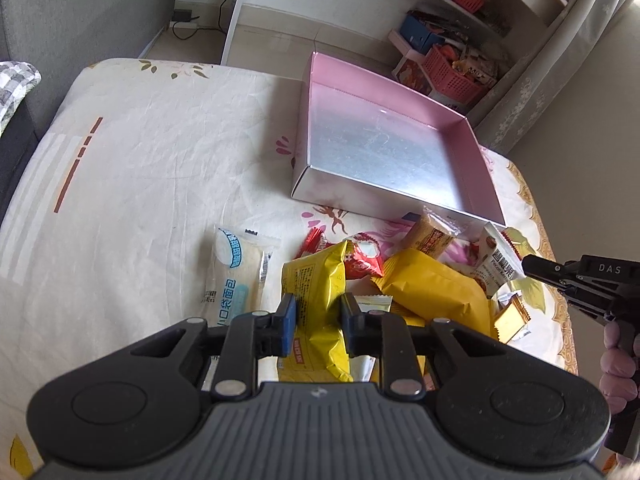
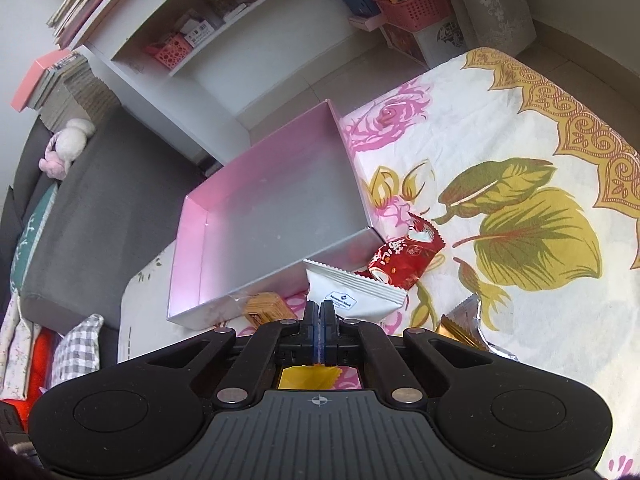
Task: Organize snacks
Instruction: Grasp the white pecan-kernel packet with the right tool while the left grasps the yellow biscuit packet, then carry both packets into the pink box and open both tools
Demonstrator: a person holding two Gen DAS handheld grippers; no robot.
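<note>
My left gripper [image 1: 318, 308] is shut on a yellow snack packet [image 1: 316, 276], its blue pads squeezing the packet's middle just above the pile. An open pink box [image 1: 384, 84] with a silver floor lies empty beyond. My right gripper [image 1: 526, 266] comes in from the right, held by a gloved hand. In the right wrist view the right gripper [image 2: 319, 308] has its jaws pressed together and seems to pinch the near edge of a white packet [image 2: 352, 292]. The pink box [image 2: 192, 248] lies ahead to its left.
On the flowered cloth lie a white bread packet [image 1: 236, 272], a large yellow bag [image 1: 432, 284], red packets [image 1: 360, 256], a brown biscuit packet [image 1: 430, 236] and a gold packet [image 1: 512, 320]. White shelves with pink baskets [image 1: 456, 72] stand behind. A grey sofa [image 2: 100, 200] borders the table.
</note>
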